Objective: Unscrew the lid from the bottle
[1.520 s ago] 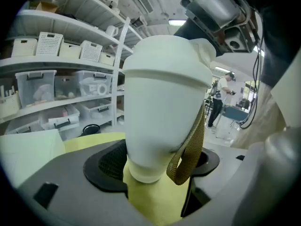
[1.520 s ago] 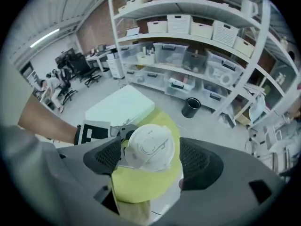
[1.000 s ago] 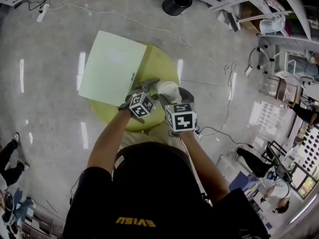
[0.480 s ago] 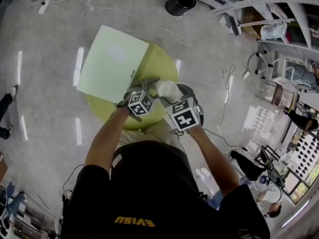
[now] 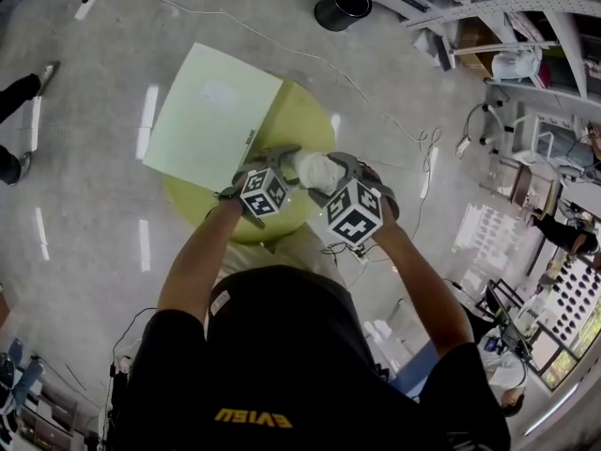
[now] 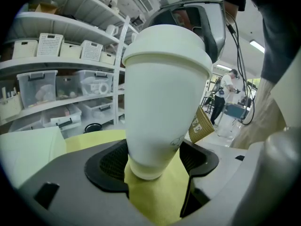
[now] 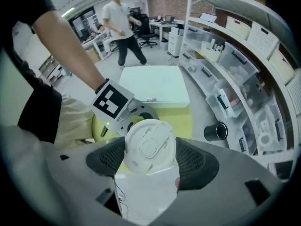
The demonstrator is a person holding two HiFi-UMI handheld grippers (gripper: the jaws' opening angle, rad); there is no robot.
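A white bottle [image 5: 315, 169] is held above the yellow round table [image 5: 302, 120]. My left gripper [image 5: 285, 163] is shut on its narrow lower end; in the left gripper view the bottle [image 6: 164, 93] rises between the dark pads [image 6: 108, 166] and its lid [image 6: 167, 44] is at the top. My right gripper [image 5: 326, 178] comes down from above and is shut on the lid [image 7: 149, 147], with a mesh pad [image 7: 197, 164] against each side. The left gripper's marker cube [image 7: 112, 100] shows just beyond the lid.
A pale green flat box [image 5: 211, 116] lies on the table's far left and overhangs it. A black can [image 5: 340, 6] stands on the floor beyond, and a thin cable [image 5: 376, 101] runs past it. Shelves with bins [image 5: 526, 83] line the right side. People stand further off.
My right gripper has rolled about the lid; its marker cube has turned and shifted slightly right. The left gripper and the bottle have stayed put.
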